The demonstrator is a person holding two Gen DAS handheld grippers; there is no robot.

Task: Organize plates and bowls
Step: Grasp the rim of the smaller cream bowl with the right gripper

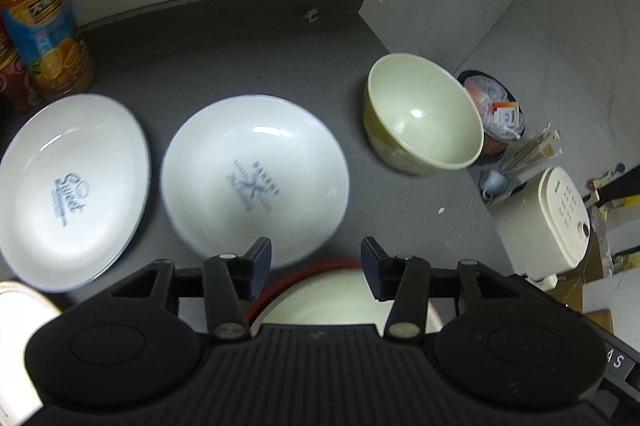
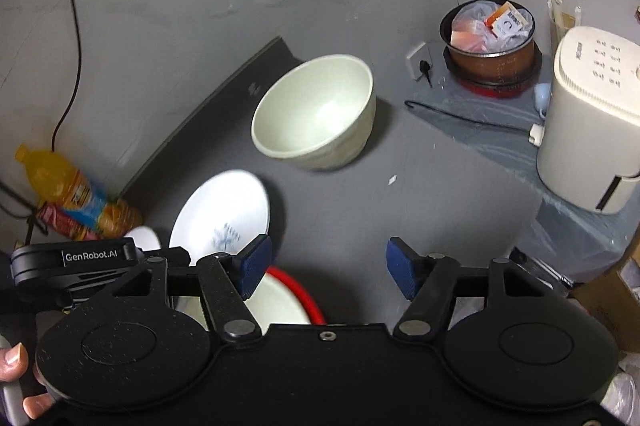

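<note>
Both grippers are seen with jaws parted and nothing between the pads: the left gripper about half open, the right gripper a little wider. Each is pitched steeply down toward the dark table, just above a red-rimmed bowl at the near edge, which is touched by neither.

2 white plates lie flat and well apart from the bowls: the plate printed "Sweet" at the left and the second plate just right of it, their rims close. A cream bowl stands upright at the far right, near the table's edge.

All of this is judged to be glazed ceramic: stiff, smooth, fairly heavy and breakable. A plate is best taken at its raised rim, 1 pad over and 1 under; the cream bowl at its wall, 1 pad inside. A light pinch on such glaze could be expected to slip
</note>
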